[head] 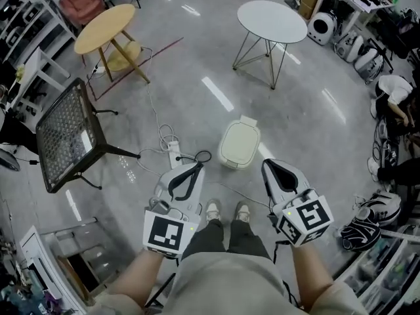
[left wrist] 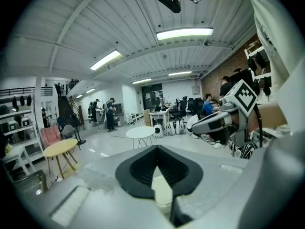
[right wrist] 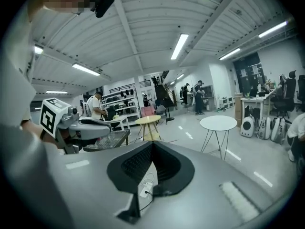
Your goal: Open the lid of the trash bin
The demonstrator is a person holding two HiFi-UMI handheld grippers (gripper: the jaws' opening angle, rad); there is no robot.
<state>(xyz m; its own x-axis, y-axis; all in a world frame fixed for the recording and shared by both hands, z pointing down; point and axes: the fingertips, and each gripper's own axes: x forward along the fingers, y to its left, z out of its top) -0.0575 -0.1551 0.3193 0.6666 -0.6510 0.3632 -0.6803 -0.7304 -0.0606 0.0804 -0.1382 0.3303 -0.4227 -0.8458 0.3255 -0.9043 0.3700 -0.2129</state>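
Note:
The trash bin (head: 239,143) is small and cream-coloured; it stands on the grey floor just ahead of my feet with its lid down. My left gripper (head: 199,165) hangs to the bin's near left, its jaw tips touching and nothing held. My right gripper (head: 265,163) hangs to the bin's near right, also shut and empty. Both are above the floor and apart from the bin. In the left gripper view a slice of the bin (left wrist: 162,191) shows through the loop of the left gripper (left wrist: 156,148). In the right gripper view the right gripper (right wrist: 152,143) frames a power strip (right wrist: 144,189).
A white power strip (head: 174,153) with cables lies left of the bin. A black mesh chair (head: 65,133) stands further left. A yellow round table (head: 105,28) and a white round table (head: 272,20) stand beyond. Bags and shoes (head: 367,222) crowd the right edge.

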